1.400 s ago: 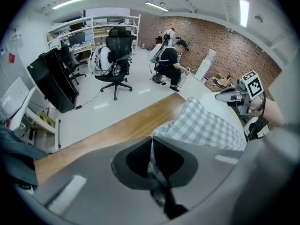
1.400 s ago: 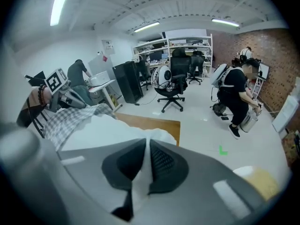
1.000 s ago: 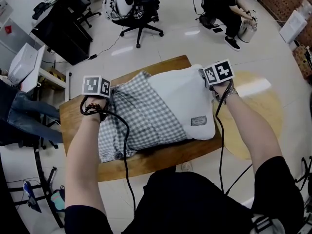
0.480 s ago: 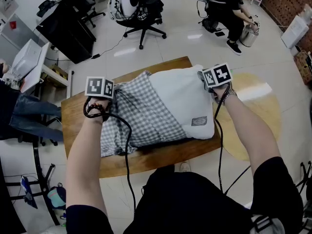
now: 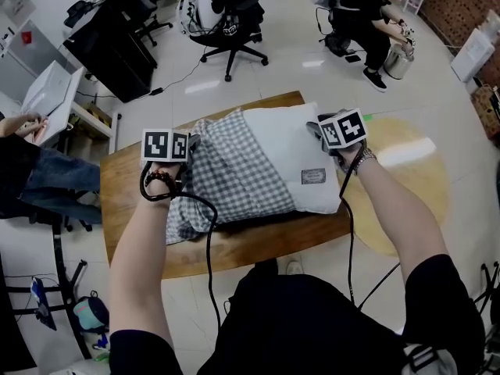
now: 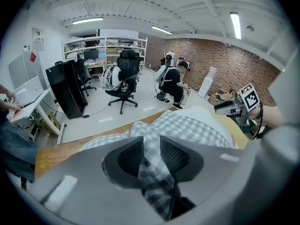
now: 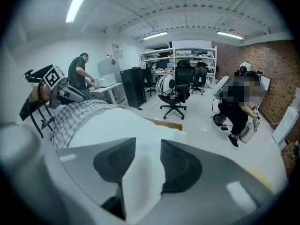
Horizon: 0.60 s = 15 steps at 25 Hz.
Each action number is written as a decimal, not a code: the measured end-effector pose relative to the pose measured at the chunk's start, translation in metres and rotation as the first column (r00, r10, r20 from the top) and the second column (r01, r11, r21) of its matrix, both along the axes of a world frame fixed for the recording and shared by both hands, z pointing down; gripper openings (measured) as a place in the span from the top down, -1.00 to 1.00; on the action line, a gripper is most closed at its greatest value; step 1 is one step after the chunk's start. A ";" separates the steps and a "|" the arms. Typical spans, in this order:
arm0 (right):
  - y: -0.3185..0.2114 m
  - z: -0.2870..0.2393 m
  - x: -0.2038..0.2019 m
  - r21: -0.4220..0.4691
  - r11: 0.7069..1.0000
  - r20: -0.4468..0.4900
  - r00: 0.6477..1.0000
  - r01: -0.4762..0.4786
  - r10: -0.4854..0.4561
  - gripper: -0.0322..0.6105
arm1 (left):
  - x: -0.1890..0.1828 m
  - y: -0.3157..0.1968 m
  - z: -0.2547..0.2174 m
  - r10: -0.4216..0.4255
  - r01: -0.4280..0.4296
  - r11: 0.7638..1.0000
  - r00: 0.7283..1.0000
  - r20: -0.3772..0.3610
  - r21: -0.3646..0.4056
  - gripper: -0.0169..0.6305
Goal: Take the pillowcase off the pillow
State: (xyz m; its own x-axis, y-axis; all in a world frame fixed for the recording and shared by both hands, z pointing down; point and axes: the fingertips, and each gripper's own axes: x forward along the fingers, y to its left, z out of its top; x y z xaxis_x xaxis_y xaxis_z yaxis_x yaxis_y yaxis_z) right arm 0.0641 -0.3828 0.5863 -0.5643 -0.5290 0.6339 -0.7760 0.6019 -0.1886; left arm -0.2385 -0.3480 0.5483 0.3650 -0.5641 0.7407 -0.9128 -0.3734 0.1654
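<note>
A white pillow [image 5: 291, 143] lies on the wooden table [image 5: 258, 244], its left half still inside a grey-checked pillowcase [image 5: 226, 174]. My left gripper [image 5: 191, 142] is at the case's bunched left end. Its jaws have just been opening, and a fold of checked cloth [image 6: 152, 170] hangs loosely between them in the left gripper [image 6: 151, 153] view. My right gripper [image 5: 317, 128] is at the pillow's bare far-right corner. Its jaws have also just been opening, and white pillow fabric [image 7: 140, 172] still lies between them in the right gripper [image 7: 147, 156] view.
Beyond the table stand a black office chair [image 5: 226, 22] and a dark cabinet [image 5: 105, 45]. A person crouches at the back right [image 5: 363, 6], and another sits at the left [image 5: 31, 170]. A round yellow mat [image 5: 414, 178] lies to the table's right.
Both grippers have drawn a little inward and nearer to me. The pillow has slid left with them, and the checked case is bunched narrower on the table.
</note>
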 end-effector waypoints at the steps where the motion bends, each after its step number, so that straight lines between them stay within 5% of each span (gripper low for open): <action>1: 0.006 -0.001 -0.001 0.005 1.000 0.004 1.000 0.010 -0.010 0.38 | 0.002 0.005 -0.002 -0.004 0.004 1.000 1.000 -0.006 0.009 0.58; 15: 0.091 0.011 -0.006 0.050 0.985 -0.001 0.986 0.164 -0.164 0.34 | 0.027 0.077 -0.007 -0.105 0.108 0.988 0.994 -0.030 0.110 0.54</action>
